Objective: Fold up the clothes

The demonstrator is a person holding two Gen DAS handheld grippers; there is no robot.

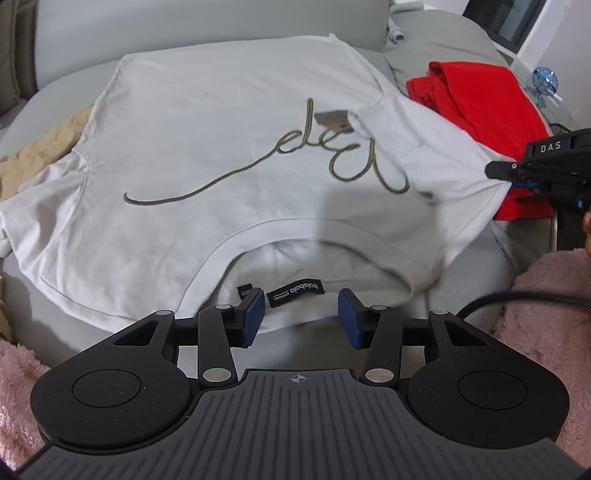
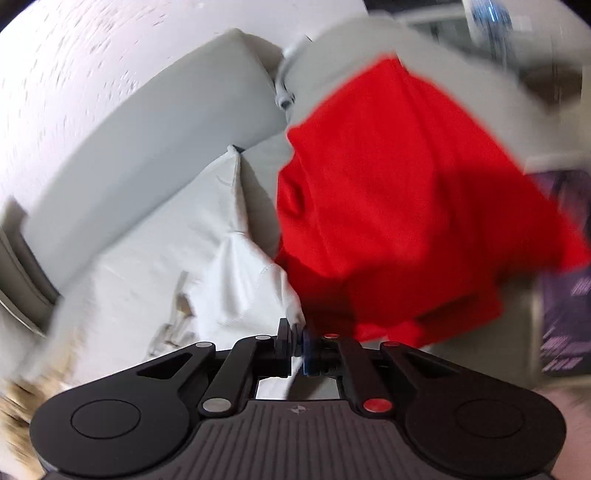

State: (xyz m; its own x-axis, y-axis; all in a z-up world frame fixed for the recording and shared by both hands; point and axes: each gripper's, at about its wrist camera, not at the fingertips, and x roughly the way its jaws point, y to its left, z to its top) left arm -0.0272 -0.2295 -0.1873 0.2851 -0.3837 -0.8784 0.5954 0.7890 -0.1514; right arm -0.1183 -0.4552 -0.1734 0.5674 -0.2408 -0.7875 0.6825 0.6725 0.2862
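Grey sofa (image 1: 207,33) cushions carry a white T-shirt (image 1: 192,122) spread flat, olive script embroidered across it, collar nearest the left gripper (image 1: 301,317), which hangs open just above the collar. Right gripper (image 2: 297,341) is clamped on the shirt's sleeve hem beside a crumpled red garment (image 1: 484,110). Soft, light, limp cotton likely sags; hems give the firmest hold.

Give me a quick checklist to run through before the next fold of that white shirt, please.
1. Right gripper pinching the white shirt's sleeve: ok.
2. Left gripper open at the collar, holding nothing: ok.
3. Shirt body lying flat on the sofa: ok.
4. Red garment clear of the sleeve: not ok, it lies right beside it.
5. Cardboard tag free of the fold: cannot tell.
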